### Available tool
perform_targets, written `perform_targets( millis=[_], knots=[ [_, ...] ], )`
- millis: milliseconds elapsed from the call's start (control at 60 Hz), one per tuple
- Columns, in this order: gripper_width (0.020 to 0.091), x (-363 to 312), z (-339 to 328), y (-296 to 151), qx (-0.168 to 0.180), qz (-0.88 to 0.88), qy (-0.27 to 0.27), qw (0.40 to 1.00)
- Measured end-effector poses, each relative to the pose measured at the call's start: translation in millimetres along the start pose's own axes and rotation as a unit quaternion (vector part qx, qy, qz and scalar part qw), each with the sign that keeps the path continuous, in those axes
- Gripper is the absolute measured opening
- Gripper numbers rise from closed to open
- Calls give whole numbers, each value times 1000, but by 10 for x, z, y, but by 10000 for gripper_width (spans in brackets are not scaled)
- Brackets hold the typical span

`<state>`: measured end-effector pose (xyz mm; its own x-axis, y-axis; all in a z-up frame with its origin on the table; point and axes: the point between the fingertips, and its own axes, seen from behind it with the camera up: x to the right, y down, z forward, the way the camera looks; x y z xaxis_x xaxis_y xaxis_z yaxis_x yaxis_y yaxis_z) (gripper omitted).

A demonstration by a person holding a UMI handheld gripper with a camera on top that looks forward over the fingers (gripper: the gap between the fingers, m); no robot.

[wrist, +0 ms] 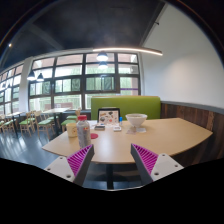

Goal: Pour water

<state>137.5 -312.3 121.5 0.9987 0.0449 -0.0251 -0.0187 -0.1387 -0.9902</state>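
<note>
Daylight from tall windows fills a café-like room. Nearest, my fingers (113, 165) stand apart with nothing between them, above the near edge of a pale wooden table (150, 138). Beyond them, at eleven o'clock, an upright bottle (83, 128) stands beside a cup (71, 128); at one o'clock sits a white bowl (136, 120). Labels are unreadable. Farthest, a green bench (130, 104).

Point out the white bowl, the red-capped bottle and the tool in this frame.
White bowl (136, 120): gripper view, on its side wall.
Red-capped bottle (83, 126): gripper view, on its body below the cap.
Tool (113, 160): gripper view, midway between its open fingertips, nothing held.
</note>
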Motion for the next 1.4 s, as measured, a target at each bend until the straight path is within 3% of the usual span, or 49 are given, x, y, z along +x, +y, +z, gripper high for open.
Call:
perform_targets(
  millis=[217, 433, 867, 917, 967, 1167, 1300, 1400],
  knots=[
    [819, -243, 113, 72, 7, 2, -27, 1000],
    [816, -756, 674, 31, 70, 6, -44, 997],
    [802, -1358, 2334, -48, 76, -34, -7, 996],
    [775, -1409, 2439, -63, 72, -29, -7, 997],
    [525, -1363, 2565, 12, 47, -19, 4, 999],
    [431, -1426, 2606, 2, 51, 2, -5, 999],
    [429, -1330, 2620, -55, 48, -68, 11, 996],
    [429, -1182, 2800, -381, 55, -183, 37, 981]
  ],
)
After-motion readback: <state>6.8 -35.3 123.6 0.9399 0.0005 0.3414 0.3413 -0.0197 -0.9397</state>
